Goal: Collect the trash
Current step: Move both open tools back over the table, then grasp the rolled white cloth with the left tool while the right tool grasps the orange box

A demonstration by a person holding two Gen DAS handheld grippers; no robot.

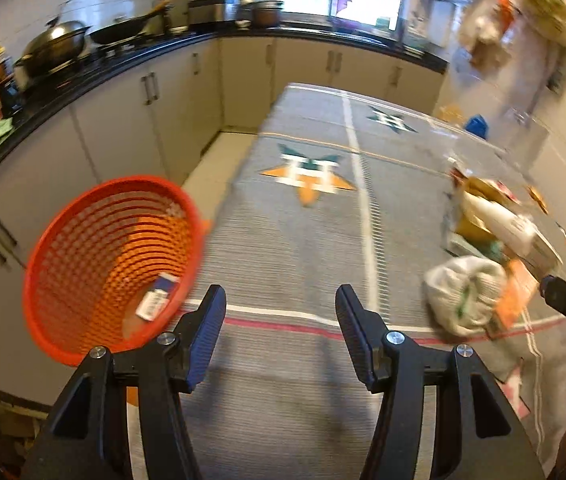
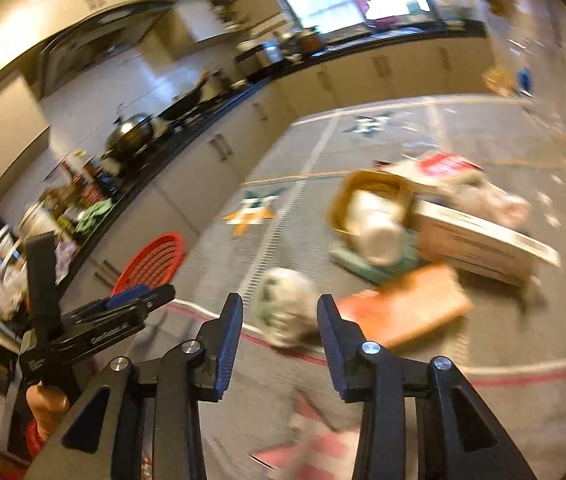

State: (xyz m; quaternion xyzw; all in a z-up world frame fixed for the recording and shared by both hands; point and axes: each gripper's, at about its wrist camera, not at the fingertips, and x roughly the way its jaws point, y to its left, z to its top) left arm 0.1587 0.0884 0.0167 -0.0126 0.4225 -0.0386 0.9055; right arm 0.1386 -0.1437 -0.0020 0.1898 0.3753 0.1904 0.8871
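Basket [image 1: 111, 264] left of trash pile [image 1: 495, 240]

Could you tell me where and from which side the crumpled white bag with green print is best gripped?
I'd grip the crumpled white bag across its bunched upper folds, coming down from the near side. It lies apart from the box pile, directly ahead of the empty, open right gripper, and looks soft enough to pinch.
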